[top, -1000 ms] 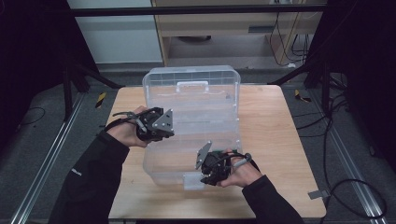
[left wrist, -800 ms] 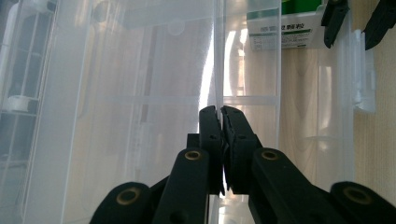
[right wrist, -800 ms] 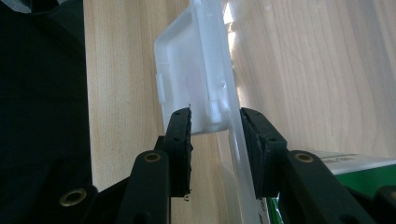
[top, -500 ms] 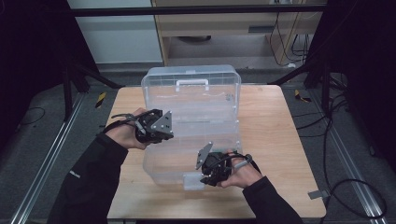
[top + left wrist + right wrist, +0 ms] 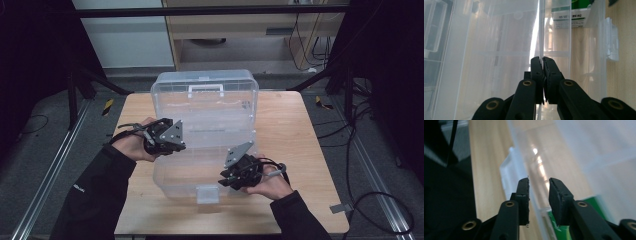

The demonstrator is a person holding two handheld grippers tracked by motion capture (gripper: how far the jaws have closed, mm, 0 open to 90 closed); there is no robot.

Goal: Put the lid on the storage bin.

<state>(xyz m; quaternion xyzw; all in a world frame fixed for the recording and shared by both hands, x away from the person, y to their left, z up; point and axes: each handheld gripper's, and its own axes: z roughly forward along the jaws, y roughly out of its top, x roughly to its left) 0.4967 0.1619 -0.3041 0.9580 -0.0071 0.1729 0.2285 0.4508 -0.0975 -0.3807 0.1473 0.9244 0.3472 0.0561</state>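
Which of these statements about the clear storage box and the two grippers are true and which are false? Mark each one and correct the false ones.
1. The left gripper is clamped on a thin clear wall of the storage box. True.
2. The right gripper is fully shut. False: a gap shows between its jaws, which have just been closing around the box's clear edge.
3. The box stands on a wooden table. True.
4. The box is opaque blue. False: it is clear plastic.
5. A white latch sits on the box's near side. True.
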